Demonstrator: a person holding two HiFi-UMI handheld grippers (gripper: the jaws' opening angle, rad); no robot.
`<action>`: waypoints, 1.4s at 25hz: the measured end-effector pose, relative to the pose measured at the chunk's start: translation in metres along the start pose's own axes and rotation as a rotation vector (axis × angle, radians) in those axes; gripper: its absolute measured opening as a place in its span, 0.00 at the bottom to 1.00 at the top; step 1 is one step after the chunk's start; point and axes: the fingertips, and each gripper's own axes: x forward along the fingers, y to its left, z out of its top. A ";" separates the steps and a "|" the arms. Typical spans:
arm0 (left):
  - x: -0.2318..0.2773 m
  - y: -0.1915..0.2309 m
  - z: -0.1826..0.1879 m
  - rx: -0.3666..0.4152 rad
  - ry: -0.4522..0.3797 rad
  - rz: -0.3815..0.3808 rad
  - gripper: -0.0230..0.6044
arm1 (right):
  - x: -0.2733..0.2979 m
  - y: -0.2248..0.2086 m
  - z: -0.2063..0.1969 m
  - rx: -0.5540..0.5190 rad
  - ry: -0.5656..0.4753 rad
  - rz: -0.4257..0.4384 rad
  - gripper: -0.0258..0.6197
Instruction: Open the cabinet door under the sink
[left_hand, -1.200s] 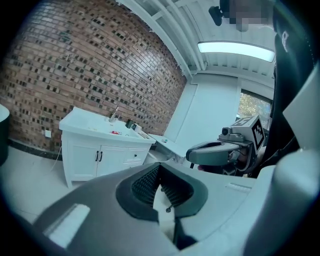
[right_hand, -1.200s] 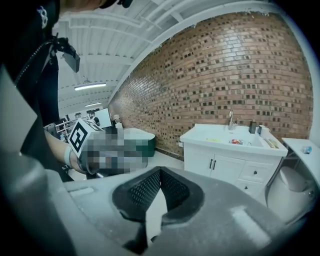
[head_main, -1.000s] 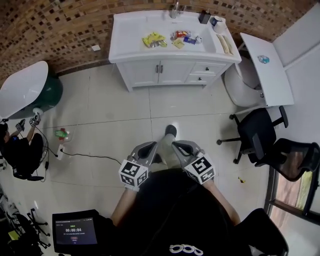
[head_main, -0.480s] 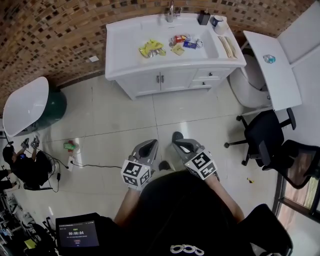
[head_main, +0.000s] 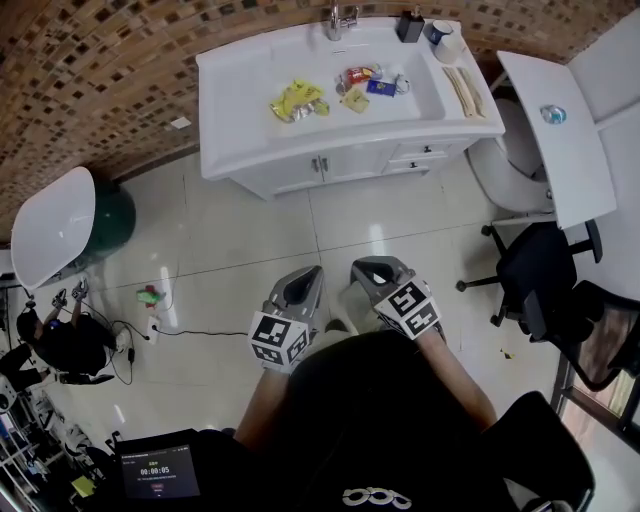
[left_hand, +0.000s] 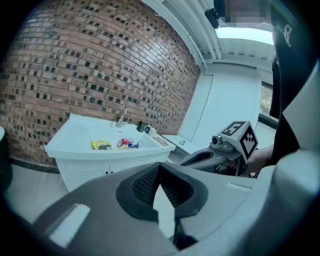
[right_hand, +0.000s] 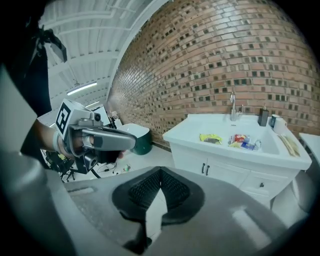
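Cabinet door (head_main: 345, 160) under sink (head_main: 235, 110) shut, well apart from both tools across floor (head_main: 250, 240). L tool (head_main: 306, 280) & R tool (head_main: 372, 270): tips together, empty, side by side.

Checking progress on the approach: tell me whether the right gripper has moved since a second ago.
Yes. The right gripper has moved forward, closer to the sink cabinet; the gap between them has shrunk in the head view.

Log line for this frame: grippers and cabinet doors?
left gripper: shut, empty | right gripper: shut, empty | cabinet doors: closed, untouched
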 end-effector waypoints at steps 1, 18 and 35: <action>0.003 0.001 0.001 -0.004 0.006 0.005 0.06 | 0.001 -0.005 0.002 0.000 0.000 0.006 0.02; 0.024 0.070 -0.051 -0.055 0.102 -0.034 0.06 | 0.131 -0.083 -0.058 0.015 0.182 0.041 0.02; 0.030 0.151 -0.145 -0.152 0.122 0.077 0.06 | 0.214 -0.095 -0.147 0.022 0.275 0.096 0.02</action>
